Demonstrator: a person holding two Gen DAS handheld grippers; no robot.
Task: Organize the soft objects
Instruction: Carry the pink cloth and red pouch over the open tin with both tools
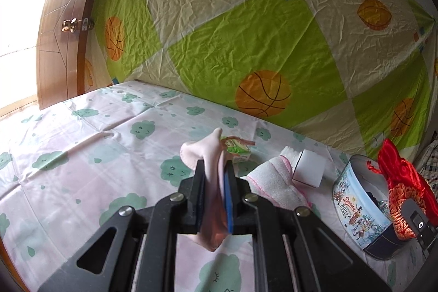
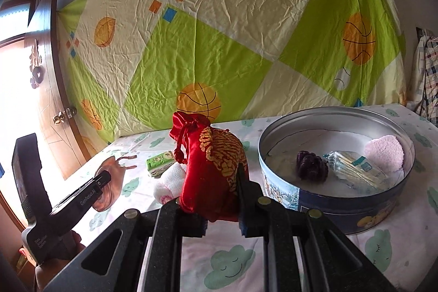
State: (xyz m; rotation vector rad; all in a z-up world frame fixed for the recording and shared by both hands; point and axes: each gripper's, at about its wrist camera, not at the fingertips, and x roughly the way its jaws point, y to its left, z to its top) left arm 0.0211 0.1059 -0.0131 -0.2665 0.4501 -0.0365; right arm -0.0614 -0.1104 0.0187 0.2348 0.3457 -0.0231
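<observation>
1. Left wrist view: left claw (image 1: 215,168) clamped tight on a pale pink sock (image 1: 204,155), cloth bunched between the pads, toe sticking up past the tips, tail hanging below the jaws.
2. Held above the surface (image 1: 82,149), which wears a white cloth printed with green clouds.
3. Just beyond the sock: a small green tissue pack (image 1: 238,151) lying flat; to its right a white cloth with pink edging (image 1: 273,179), touching a white roll (image 1: 309,167).
4. Far right of the same view: a round cookie tin (image 1: 353,204), lid off, standing on the cloth.
5. Right wrist view: right claw (image 2: 216,182) closed on a red drawstring pouch with gold pattern (image 2: 210,163), gathered neck pointing up and left, body squeezed between the pads.
6. Pouch held up off the cloth, just left of the cookie tin (image 2: 328,199), not over its rim.
7. Inside the tin: a dark purple fuzzy thing (image 2: 312,164), a clear packet of cotton swabs (image 2: 356,168), a fluffy pink piece (image 2: 386,152) against the far right wall.
8. Left claw (image 2: 105,177) seen again at lower left of the right wrist view, sock (image 2: 109,190) blurred in its grip; tissue pack (image 2: 160,159) and white cloth (image 2: 169,182) between it and the pouch.
9. Behind everything, a green and cream sheet with basketballs (image 2: 219,45) hung on the wall; a wooden door (image 1: 63,26) at left.
</observation>
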